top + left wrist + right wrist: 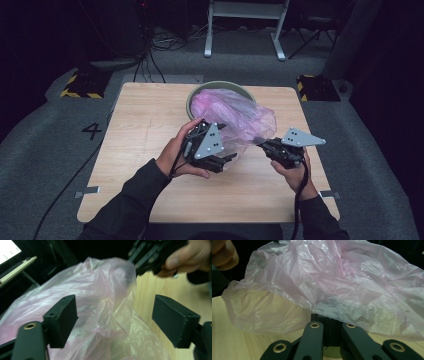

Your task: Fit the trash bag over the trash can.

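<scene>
High view: crumpled translucent pink bag [235, 117]

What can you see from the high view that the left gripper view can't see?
The high view takes in the green bin, the whole table and the left gripper. The left gripper view gives a close look at its own open fingers, set either side of the film. Both show the pink plastic bag and the right gripper pinching it.

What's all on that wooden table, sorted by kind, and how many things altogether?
Pink plastic bag: 1
Green bin: 1
Hand-held grippers: 2, the left gripper open beside the bag, the right gripper shut on the bag's edge
Total: 4 things over the table
</scene>
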